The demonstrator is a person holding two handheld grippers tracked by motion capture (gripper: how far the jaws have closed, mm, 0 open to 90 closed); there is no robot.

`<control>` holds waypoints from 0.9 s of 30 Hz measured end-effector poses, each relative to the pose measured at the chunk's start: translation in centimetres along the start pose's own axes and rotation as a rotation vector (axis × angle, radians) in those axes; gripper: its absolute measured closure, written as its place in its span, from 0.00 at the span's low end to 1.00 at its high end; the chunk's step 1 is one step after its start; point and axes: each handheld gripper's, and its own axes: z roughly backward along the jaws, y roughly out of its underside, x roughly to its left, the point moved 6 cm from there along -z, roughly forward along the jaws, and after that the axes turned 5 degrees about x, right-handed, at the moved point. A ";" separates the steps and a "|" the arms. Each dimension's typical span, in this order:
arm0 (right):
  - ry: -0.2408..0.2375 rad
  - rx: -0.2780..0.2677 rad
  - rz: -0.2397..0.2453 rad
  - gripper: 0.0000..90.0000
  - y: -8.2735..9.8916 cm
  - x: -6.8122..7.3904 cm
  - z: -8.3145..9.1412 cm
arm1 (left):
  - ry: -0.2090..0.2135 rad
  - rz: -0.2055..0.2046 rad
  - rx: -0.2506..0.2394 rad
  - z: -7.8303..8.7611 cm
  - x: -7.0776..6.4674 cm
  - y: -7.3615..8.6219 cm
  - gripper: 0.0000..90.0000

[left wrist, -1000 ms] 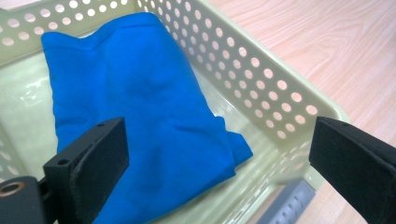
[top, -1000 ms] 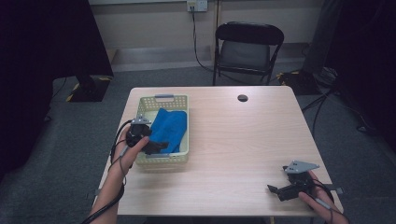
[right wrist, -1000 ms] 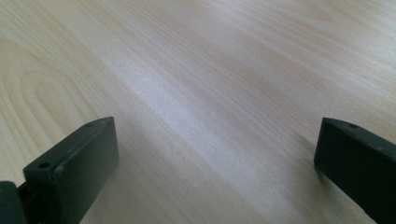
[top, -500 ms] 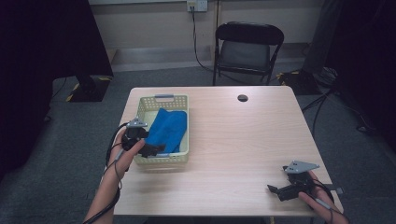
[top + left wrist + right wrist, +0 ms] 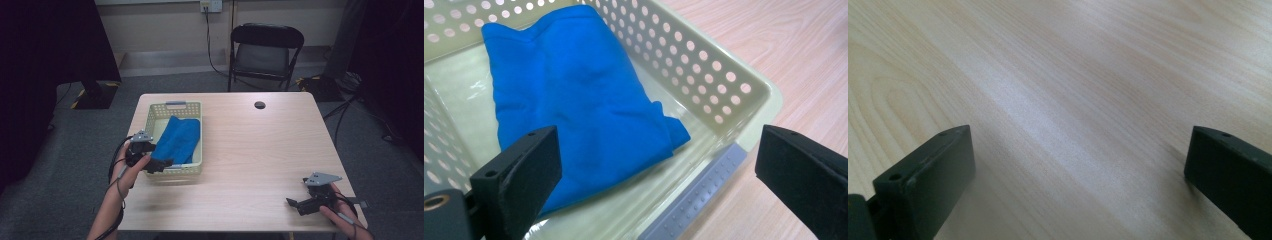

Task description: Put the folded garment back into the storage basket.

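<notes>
Blue cloth (image 5: pixel 574 105): folded, lying flat inside the pale perforated basket (image 5: pixel 196 167) on the left half of the counter (image 5: pixel 260 155). Left gripper (image 5: pixel 161 165): held at the basket's near left corner, jaws spread wide and empty, one over the basket floor beside the cloth, the other out past the rim. Right gripper (image 5: pixel 295 204): low over bare counter near the front right corner, jaws likewise parted, holding nothing, well apart from the basket.

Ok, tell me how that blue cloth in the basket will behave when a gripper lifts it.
The blue cloth shows soft folds and rumples, so it will probably droop and unfold. It looks thin, so likely light. The basket looks like light plastic and might shift if the cloth snags.
</notes>
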 end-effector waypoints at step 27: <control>0.000 0.000 0.000 0.00 0.0 0.0 0.0 | -0.009 -0.013 -0.035 1.3 -0.3 2.3 0.05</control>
